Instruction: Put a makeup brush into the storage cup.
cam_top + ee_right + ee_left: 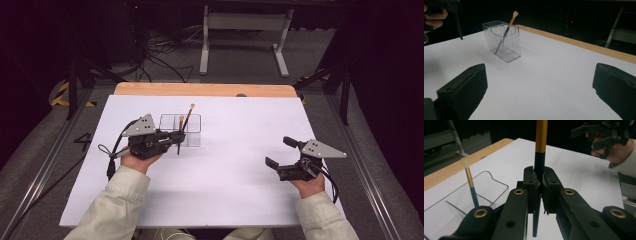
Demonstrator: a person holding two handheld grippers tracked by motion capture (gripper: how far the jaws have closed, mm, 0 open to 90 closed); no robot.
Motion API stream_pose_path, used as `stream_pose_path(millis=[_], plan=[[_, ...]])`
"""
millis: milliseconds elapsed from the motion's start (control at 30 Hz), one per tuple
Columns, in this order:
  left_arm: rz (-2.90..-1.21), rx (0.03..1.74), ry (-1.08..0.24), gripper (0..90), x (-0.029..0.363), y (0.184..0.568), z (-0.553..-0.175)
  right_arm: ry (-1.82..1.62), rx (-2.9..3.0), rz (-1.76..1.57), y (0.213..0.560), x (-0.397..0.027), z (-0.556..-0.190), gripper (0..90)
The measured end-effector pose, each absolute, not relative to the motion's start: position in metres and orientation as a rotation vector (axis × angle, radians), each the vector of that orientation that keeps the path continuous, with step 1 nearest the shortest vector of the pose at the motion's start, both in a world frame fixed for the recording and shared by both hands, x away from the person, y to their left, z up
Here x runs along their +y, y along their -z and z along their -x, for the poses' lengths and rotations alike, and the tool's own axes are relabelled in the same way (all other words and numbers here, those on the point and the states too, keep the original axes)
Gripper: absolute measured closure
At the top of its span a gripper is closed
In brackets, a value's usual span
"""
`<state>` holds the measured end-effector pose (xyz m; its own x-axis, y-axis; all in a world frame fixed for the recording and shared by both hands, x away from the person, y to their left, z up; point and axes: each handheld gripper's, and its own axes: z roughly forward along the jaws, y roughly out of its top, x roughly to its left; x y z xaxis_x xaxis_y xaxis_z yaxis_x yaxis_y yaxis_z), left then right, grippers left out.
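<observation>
Two brushes: one brush [540,150] gripped, another brush [507,27] standing in the one clear holder [509,53]. Two grippers: left gripper [178,140], right gripper [280,152].

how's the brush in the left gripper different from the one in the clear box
The held brush is clamped in the shut left gripper, hanging above the table beside the clear box; the boxed brush stands free inside it. The held brush is upright; the boxed brush leans, bristles up. Both have dark handles and gold ferrules.

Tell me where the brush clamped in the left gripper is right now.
In the high view the held brush sits upright in the shut left gripper, left of centre, just in front of the clear holder.
</observation>
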<state>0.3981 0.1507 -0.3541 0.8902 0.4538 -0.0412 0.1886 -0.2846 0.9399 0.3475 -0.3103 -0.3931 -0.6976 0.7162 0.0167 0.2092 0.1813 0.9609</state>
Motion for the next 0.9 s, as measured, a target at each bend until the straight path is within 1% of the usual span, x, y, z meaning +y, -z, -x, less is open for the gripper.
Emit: stream_pose_path(millis=[467,633,733,900], plan=[[-1.758,0.574,-0.316,82.6,0.156,0.347,-0.419,-1.492,1.997,-0.895,0.411,-0.314,-0.350,0.3],[-1.743,0.594,-0.321,82.6,0.157,0.347,-0.424,-1.481,2.010,-0.909,0.416,-0.314,-0.352,0.3],[-1.711,0.638,-0.307,82.6,0.157,0.346,-0.427,-1.467,2.020,-0.922,0.419,-0.315,-0.354,0.3],[-1.700,0.666,-0.341,82.7,0.155,0.346,-0.432,-1.458,2.012,-0.929,0.421,-0.315,-0.354,0.3]])
